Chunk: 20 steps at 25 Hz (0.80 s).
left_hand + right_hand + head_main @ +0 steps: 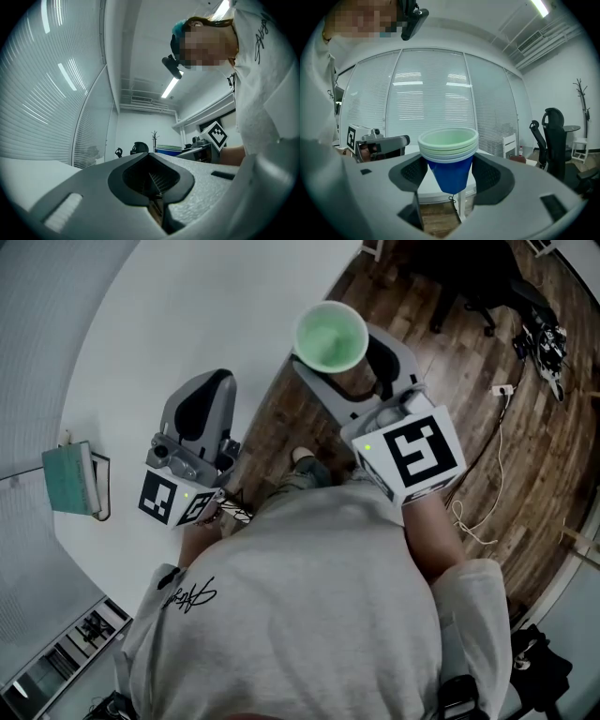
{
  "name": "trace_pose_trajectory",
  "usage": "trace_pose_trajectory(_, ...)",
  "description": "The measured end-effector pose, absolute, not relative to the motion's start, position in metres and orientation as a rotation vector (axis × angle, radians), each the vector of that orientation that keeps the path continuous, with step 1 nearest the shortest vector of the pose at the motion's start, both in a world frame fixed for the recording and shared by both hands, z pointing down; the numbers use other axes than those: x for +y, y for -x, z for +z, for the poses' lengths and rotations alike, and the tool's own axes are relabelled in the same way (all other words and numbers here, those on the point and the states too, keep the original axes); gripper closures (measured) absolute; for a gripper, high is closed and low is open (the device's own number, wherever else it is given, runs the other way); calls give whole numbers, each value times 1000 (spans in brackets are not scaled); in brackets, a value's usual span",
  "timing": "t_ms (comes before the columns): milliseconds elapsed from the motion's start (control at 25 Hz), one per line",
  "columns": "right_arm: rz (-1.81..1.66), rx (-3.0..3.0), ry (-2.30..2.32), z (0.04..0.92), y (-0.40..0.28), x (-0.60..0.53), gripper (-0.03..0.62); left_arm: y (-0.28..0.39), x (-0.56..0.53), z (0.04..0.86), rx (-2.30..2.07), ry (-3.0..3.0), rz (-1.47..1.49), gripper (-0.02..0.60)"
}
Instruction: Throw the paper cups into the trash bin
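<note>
room: office with slatted blinds (431, 93) across the window wall and a wood plank floor (487, 399)
surface: white round table (187, 315) fills the left of the head view, its curved edge meeting the floor
left gripper: left gripper (199, 427) hangs over the table near its edge, marker cube toward the person
left jaws: in the left gripper view (152, 187) the two fingers are pressed together with nothing between them
right gripper: right gripper (345, 367) is held over the floor just off the table edge, marker cube at the wrist end
right jaws: in the right gripper view (451, 173) the fingers pinch the lower body of the cups, one ribbed pad on each side
paper cups: paper cups (449, 157) are a nested stack, blue outside and pale green inside, upright with the mouth open upward; several rims show one over another
cups from above: the head view looks into the green mouth of the stack (331, 337), above the floor and beside the table edge
book: teal book (73, 479) lies on the table, well left of the left gripper
chair: black office chair (551, 136) stands at the right of the room
cable: pale cable (487, 484) trails over the floor to the right of the person
</note>
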State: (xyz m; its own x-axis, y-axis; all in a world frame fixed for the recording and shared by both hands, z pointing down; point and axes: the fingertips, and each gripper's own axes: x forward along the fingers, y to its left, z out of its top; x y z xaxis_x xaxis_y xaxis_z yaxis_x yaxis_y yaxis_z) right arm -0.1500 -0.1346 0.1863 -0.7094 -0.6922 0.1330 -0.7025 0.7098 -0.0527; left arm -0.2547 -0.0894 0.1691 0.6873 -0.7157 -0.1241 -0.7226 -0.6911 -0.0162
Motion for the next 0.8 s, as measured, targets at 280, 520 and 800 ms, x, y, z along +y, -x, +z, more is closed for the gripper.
trace_pose_trajectory(280, 151, -2795, -1185, 184, 106, -137, 295, 225, -95, 171, 1207, 2822, 172, 578)
trace_pose_trajectory(520, 160, -2790, -1226, 183, 73, -137, 295, 195, -102, 169, 1173, 2829, 180, 578)
trace_pose_trajectory(800, 160, -2772, -1295, 181, 25, -139, 295, 152, -110, 163, 1111, 2845, 198, 577)
